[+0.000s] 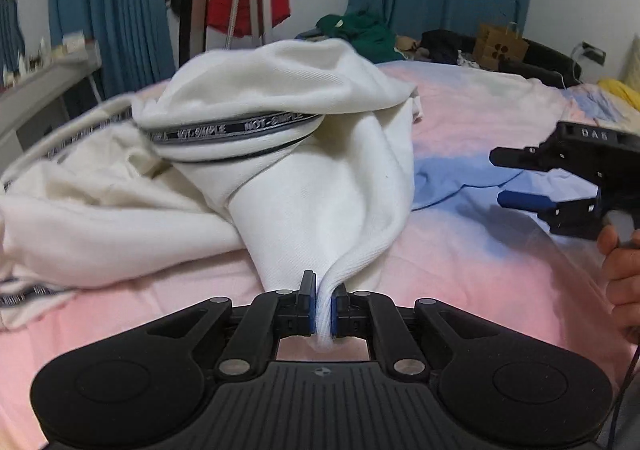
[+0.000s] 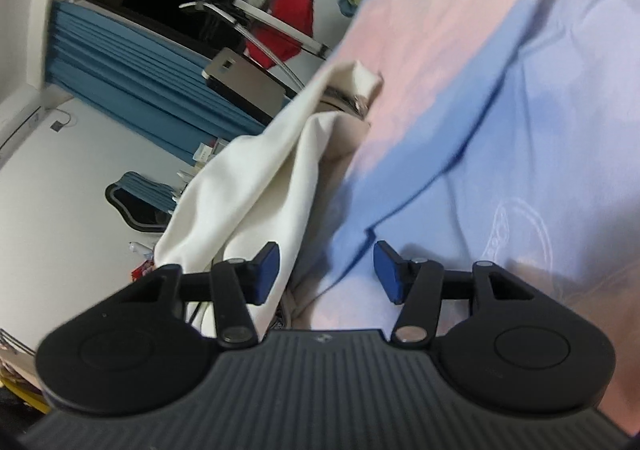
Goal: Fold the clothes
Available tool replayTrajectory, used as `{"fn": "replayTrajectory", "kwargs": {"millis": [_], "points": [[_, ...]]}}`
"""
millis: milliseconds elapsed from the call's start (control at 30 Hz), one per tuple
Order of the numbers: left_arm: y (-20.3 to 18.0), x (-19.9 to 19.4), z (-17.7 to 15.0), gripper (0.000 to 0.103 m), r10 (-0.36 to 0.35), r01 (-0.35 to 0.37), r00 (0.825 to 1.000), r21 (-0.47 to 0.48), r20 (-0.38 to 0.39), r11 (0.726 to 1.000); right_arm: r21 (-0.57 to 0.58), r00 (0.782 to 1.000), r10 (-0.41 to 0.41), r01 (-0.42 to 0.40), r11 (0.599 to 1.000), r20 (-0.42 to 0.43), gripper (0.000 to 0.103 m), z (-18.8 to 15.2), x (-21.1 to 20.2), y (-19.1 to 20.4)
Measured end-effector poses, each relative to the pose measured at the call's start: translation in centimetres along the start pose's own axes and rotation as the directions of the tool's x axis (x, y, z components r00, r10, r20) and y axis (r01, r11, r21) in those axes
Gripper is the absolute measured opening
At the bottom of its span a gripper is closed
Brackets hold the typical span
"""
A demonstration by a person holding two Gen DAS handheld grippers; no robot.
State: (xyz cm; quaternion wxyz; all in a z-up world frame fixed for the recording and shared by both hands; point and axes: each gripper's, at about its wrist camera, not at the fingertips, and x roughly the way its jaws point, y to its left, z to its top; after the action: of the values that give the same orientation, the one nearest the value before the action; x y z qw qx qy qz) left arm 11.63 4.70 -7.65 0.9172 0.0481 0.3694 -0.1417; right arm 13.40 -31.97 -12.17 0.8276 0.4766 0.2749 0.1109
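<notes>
Left wrist view. The left gripper [image 1: 324,304] is clamped on a bunched edge of the white garment [image 1: 312,186], the cloth pinched into a narrow rope between the blue pads [image 1: 307,306]. From that pinch the fabric rises in a cone and drapes back over itself onto the bed [image 1: 460,250], where the rest lies in a loose heap to the left. A dark band with pale lettering [image 1: 236,130] curves across the heap (probably a waistband or trim; which, the view does not settle). The weave looks soft, thick and finely ribbed. The bed's cover is smooth, shaded pink to blue. At the right edge the right gripper [image 1: 516,178] is seen side-on, held by a hand [image 1: 622,274], its jaws apart and well clear of the garment.

Right wrist view. The camera is rolled, so the bed runs diagonally. The right gripper [image 2: 326,270] has its tongs apart with nothing pressed between them; the white garment [image 2: 256,186] hangs behind its left pad [image 2: 266,270], and a contact cannot be told. A blue fold of the cover [image 2: 420,178] lies ahead.

Progress. Judged from these views, the folding is at an early stage: the garment is crumpled, with no flat panel or crease made. Spreading and every fold remain.
</notes>
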Motion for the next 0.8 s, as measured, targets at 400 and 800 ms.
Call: {"fn": "replayTrajectory", "kwargs": {"millis": [400,800], "points": [[1.2,3.1,-0.3,0.007,-0.081,0.084,0.996,-0.159,0.025,0.984,0.149,0.998,-0.054,0.051,0.987,0.016,0.055,4.9,9.9,0.3],[1.5,3.8,-0.3,0.009,-0.234,0.259,0.956,-0.132,0.174,0.957,-0.083,0.956,-0.219,0.239,0.967,0.197,0.008,8.8,16.4,6.6]]}}
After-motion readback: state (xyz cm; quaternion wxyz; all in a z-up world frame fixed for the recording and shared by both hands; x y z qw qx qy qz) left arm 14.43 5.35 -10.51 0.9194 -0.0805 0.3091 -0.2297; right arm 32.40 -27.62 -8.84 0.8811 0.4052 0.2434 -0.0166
